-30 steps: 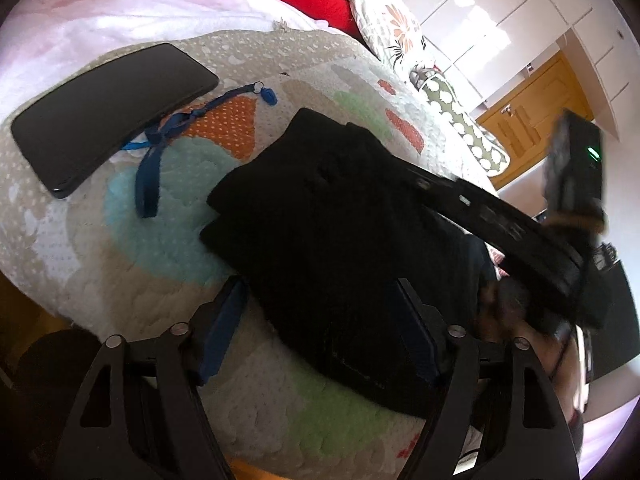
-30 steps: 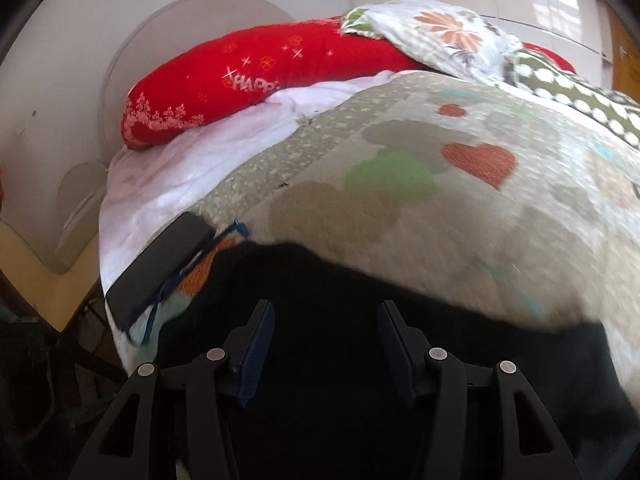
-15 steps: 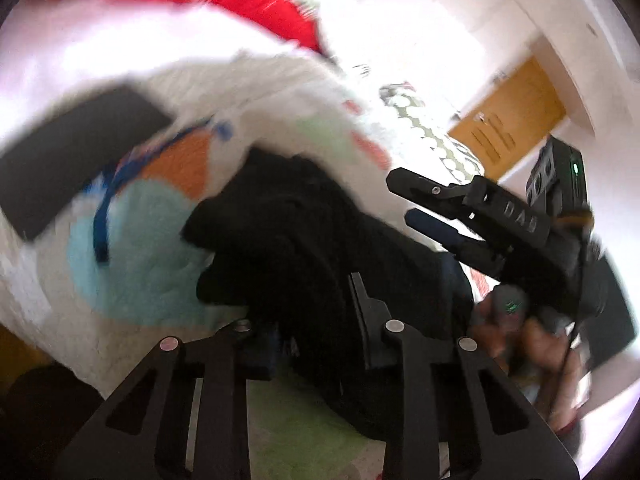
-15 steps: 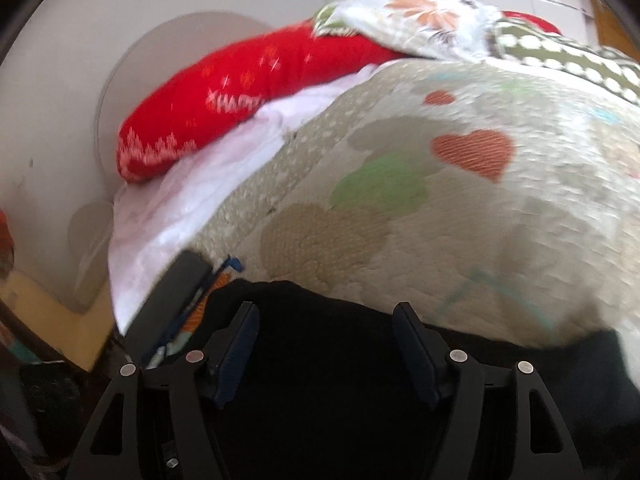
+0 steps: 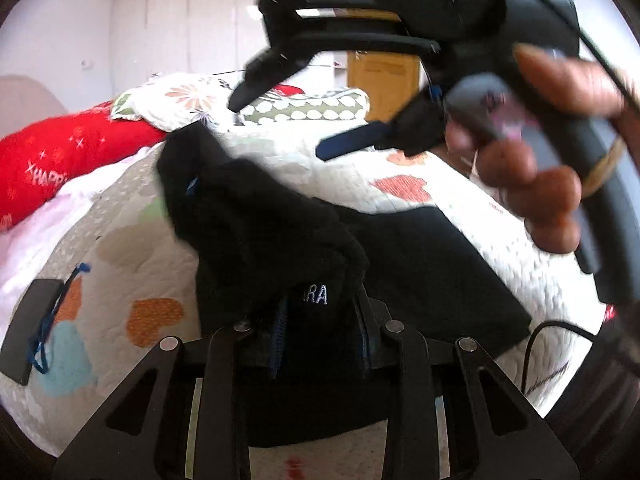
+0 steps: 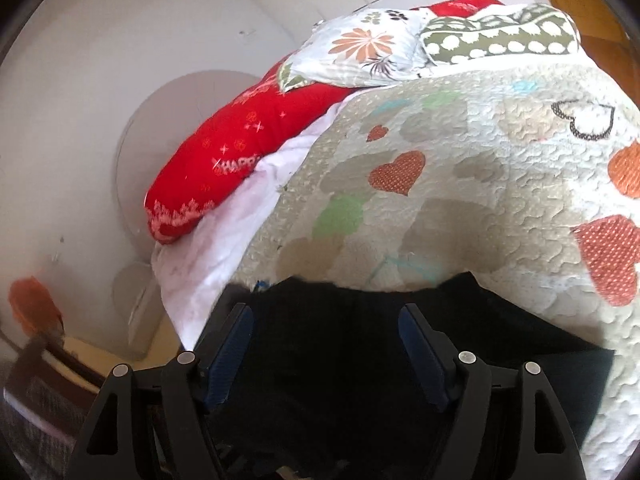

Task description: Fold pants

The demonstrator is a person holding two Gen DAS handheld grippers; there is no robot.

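Observation:
The black pants (image 5: 280, 232) lie partly folded on the heart-patterned quilt (image 5: 404, 160). My left gripper (image 5: 322, 332) is shut on a bunched edge of the pants with white lettering and holds it lifted. My right gripper (image 6: 326, 344) is open, above the pants (image 6: 340, 360), nothing between its blue pads (image 6: 230, 344). In the left wrist view the right gripper (image 5: 288, 92) hovers above the pants, held by a hand (image 5: 532, 184).
A black phone (image 5: 28, 332) with a blue lanyard (image 5: 52, 320) lies at the quilt's left edge. A red pillow (image 6: 240, 160), a floral pillow (image 6: 360, 52) and a green dotted pillow (image 6: 500, 40) sit at the headboard. A wooden door (image 5: 384, 80) stands behind.
My left gripper closed on the pants' edge and lifted it, swinging the view toward the headboard. My right gripper rose off the pants and stays open.

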